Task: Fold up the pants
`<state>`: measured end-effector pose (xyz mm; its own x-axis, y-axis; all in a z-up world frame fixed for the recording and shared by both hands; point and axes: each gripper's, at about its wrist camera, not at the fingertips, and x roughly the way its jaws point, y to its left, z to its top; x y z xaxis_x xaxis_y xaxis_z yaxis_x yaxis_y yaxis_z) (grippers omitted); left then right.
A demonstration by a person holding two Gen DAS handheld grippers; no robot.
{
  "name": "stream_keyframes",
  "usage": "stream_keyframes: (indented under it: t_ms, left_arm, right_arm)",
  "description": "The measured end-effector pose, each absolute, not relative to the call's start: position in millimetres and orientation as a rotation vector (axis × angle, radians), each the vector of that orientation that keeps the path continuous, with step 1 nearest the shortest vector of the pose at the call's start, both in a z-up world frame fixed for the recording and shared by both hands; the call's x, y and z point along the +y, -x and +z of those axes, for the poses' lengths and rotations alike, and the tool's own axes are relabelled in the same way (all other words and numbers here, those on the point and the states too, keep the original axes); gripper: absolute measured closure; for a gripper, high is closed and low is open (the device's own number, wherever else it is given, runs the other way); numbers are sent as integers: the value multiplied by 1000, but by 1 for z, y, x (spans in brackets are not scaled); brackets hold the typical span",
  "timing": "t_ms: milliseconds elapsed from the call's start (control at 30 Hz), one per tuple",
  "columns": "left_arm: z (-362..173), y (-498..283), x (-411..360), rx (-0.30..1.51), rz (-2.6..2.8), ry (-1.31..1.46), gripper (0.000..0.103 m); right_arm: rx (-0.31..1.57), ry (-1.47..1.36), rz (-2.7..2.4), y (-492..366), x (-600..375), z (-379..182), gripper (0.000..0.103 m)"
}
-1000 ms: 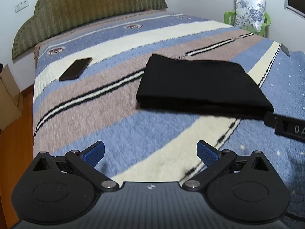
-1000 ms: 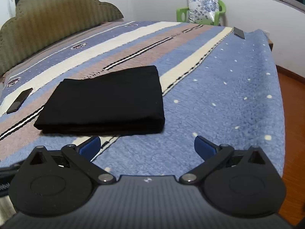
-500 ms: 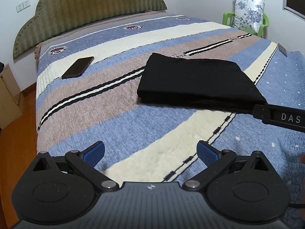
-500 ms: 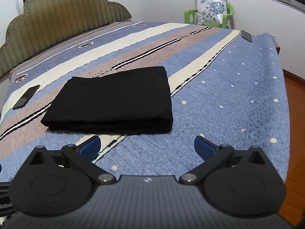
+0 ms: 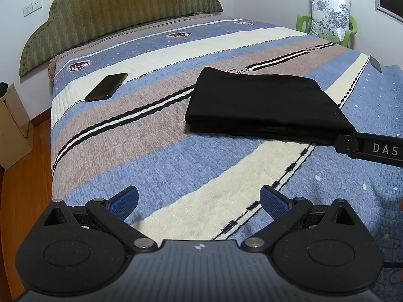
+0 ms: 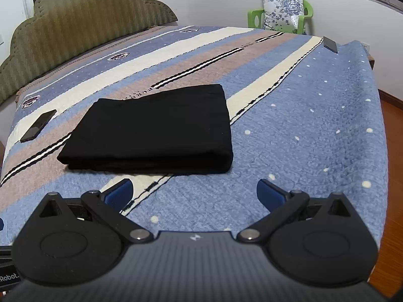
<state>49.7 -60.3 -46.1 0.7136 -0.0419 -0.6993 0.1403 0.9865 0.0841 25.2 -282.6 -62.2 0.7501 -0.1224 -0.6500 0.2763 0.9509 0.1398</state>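
The black pants (image 5: 264,103) lie folded into a flat rectangle on the striped bed blanket (image 5: 156,151), also seen from the right wrist as the folded pants (image 6: 156,130). My left gripper (image 5: 199,200) is open over the blanket, well short of the pants, with nothing between its blue pads. My right gripper (image 6: 194,192) is open too, just in front of the pants' near edge and empty. A part of the right tool (image 5: 372,148) shows at the right edge of the left wrist view, beside the pants' near corner.
A dark phone (image 5: 107,86) lies on the blanket left of the pants. A small dark device (image 6: 330,44) rests near the bed's far right edge. Behind stand an olive headboard (image 5: 121,12), a green chair with a floral cushion (image 6: 282,5) and a cardboard box (image 5: 12,128).
Both grippers have drawn back from the folded pants and risen a little, so the pants look farther away. The pants have not moved. Both grippers stayed open.
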Motion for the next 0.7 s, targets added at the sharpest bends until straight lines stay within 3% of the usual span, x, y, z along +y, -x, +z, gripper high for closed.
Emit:
stream_keyframes:
  t_ms: [700]
  left_arm:
    - [-65, -55, -60, 818, -104, -140, 0]
  right_arm:
    - [706, -221, -208, -28, -280, -64, 0]
